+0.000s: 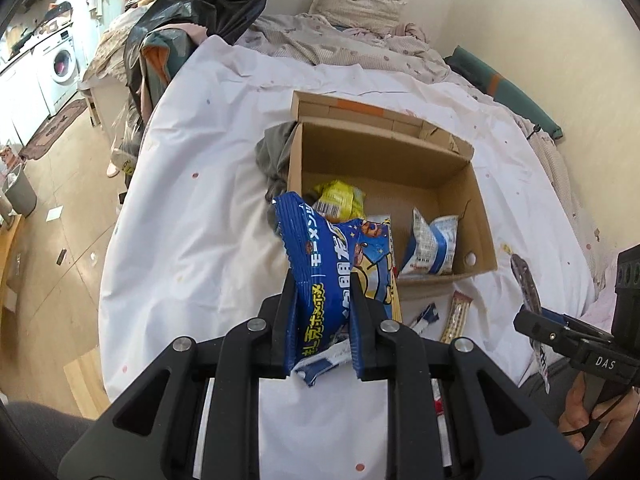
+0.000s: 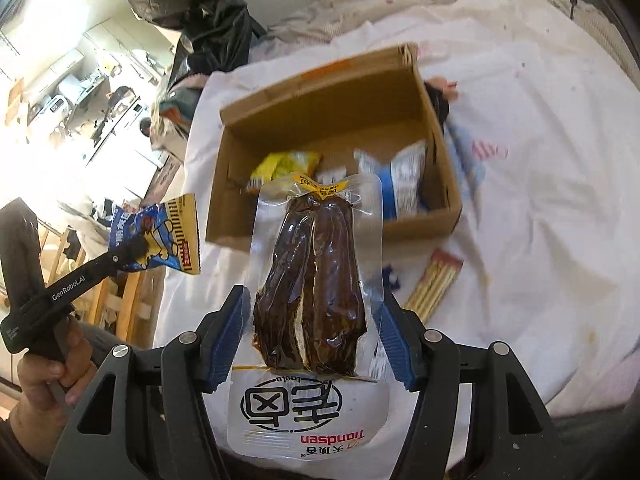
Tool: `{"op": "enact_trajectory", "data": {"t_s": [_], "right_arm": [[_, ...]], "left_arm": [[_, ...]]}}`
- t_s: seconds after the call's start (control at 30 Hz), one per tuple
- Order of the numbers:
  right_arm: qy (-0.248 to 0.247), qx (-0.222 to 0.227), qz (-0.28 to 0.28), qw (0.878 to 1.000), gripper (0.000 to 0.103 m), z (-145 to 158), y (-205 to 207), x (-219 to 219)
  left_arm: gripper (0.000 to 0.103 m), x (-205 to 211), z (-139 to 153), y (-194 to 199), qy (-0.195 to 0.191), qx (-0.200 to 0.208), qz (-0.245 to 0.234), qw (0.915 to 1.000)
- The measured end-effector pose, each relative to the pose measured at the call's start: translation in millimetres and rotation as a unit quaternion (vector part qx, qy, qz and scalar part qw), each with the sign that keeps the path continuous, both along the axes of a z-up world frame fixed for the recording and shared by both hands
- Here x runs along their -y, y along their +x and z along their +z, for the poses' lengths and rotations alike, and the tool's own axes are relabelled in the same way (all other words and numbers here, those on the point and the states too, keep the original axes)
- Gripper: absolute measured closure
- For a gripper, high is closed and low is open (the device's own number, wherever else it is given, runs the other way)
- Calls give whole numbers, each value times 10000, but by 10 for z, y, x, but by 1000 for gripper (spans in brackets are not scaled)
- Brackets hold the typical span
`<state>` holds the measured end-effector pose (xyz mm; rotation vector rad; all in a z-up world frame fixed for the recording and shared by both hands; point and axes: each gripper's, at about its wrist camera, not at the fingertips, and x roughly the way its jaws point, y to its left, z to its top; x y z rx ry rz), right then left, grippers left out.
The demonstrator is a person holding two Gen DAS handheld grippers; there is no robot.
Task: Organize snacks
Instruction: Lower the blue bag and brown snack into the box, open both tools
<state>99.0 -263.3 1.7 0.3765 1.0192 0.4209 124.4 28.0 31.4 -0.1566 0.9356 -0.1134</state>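
My left gripper (image 1: 325, 288) is shut on a blue snack bag (image 1: 332, 256) and holds it upright just in front of the open cardboard box (image 1: 460, 184) on the white bed sheet. Inside the box lie a yellow packet (image 1: 340, 198) and a white-and-blue packet (image 1: 430, 246). My right gripper (image 2: 312, 316) is shut on a clear vacuum pack of dark brown meat (image 2: 312, 280), held above the sheet before the box (image 2: 332, 92). The left gripper (image 2: 136, 248) with its blue bag (image 2: 160, 236) shows at the left of the right wrist view. A striped stick packet (image 2: 434, 284) lies on the sheet.
A small blue-and-white wrapper (image 1: 424, 316) lies beside the striped packet (image 1: 456, 316). A dark cloth (image 1: 276, 148) sits against the box's left wall. A black plastic bag (image 1: 208, 0), pillow (image 1: 356, 4) and rumpled bedding are behind. The floor and a washing machine (image 1: 60, 60) are left.
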Motion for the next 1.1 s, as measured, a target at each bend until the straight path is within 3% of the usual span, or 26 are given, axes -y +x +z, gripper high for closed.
{"op": "enact_trajectory", "data": {"t_s": [0.43,0.7,0.87,1.1], "right_arm": [[145,421,-394,9982,38,-76,745,51],[153,298,-415,9986,38,-242,1127,12],[46,360,-323,9988,37,-268,1220,-69],[-38,310,-238,9992,37,-359,1375,-164]], "left_arm": [[85,243,-57,713,355,-23,-233,9991],[85,470,-220,1055,633,17,-477,9969],[85,580,-391,1136,844,51,-664,9942],[85,602,-504,1226,794,-29,-693,9944]]}}
